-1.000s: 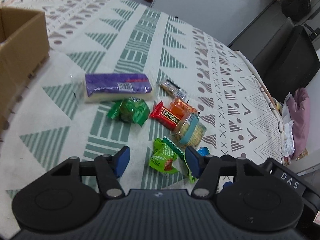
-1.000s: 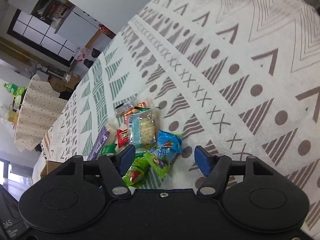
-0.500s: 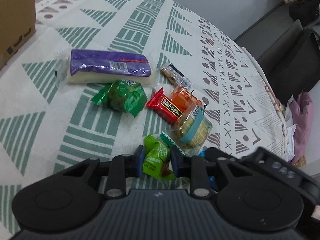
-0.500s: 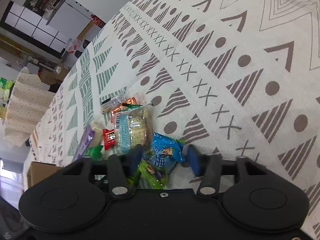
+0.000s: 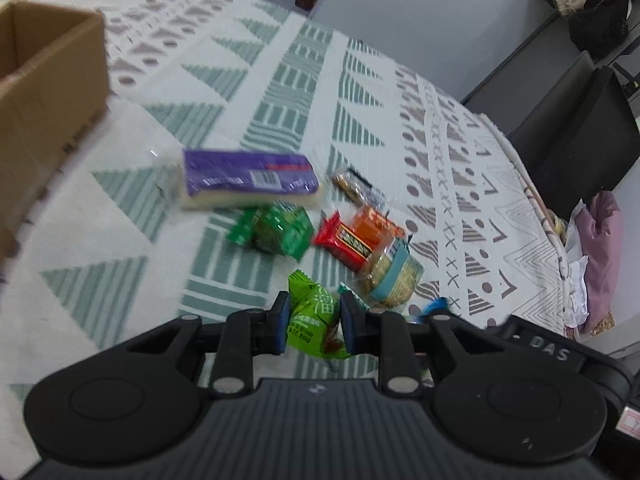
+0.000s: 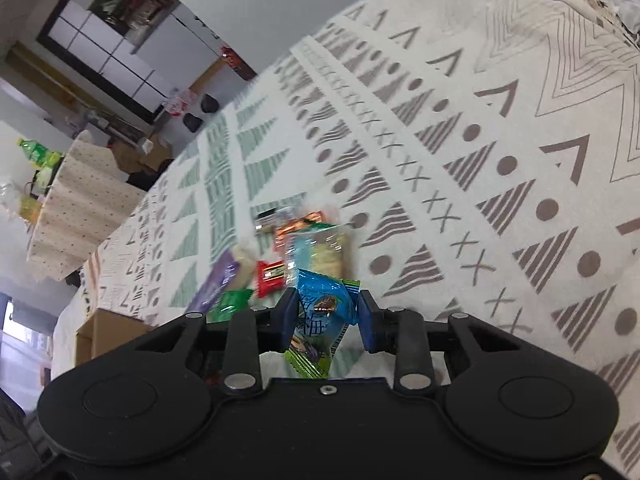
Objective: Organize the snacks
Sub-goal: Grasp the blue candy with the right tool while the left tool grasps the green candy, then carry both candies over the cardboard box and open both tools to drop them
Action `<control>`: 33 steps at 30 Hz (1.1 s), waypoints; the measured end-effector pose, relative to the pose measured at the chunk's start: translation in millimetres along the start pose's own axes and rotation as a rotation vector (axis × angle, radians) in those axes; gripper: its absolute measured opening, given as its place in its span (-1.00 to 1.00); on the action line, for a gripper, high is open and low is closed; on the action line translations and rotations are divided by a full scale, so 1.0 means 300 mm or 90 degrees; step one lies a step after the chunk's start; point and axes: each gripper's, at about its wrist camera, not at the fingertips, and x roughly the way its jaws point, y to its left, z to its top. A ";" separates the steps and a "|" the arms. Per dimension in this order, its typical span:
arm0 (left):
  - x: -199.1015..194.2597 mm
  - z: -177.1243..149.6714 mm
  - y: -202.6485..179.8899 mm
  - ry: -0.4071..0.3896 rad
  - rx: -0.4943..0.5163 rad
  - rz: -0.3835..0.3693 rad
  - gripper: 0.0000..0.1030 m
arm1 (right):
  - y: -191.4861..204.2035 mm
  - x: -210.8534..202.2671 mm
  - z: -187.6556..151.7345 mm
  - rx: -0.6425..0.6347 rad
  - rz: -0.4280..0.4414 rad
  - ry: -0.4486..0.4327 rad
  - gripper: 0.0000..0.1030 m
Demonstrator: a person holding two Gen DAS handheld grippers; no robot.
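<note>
Green packet (image 5: 314, 322) fills left view; blue packet (image 6: 324, 312), right.

Patterned tablecloth (image 5: 280, 92) covers the table; black chair (image 5: 576, 140) stands beside it; green bottle (image 6: 38, 154) beyond.

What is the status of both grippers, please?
Left gripper shut on bright green snack packet. Right gripper shut on blue snack packet. Brown cardboard box unobstructed.

Both grippers closed from wide open: the left gripper (image 5: 313, 317) clamped the light green packet (image 5: 314, 316), the right gripper (image 6: 327, 317) clamped the blue packet (image 6: 322, 308), lifting both clear of the tablecloth (image 5: 120, 240).
</note>
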 end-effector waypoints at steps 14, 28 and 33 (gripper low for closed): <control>-0.298 0.001 0.032 -0.087 0.015 0.001 -0.52 | 0.105 -0.228 -0.113 -0.059 0.012 -0.064 -0.40; -0.560 -0.001 0.095 -0.157 0.010 0.005 -0.52 | 0.309 -0.364 -0.216 -0.136 0.026 -0.115 -0.40; -0.617 0.001 0.135 -0.164 0.001 0.004 -0.52 | 0.377 -0.387 -0.242 -0.155 0.028 -0.122 -0.40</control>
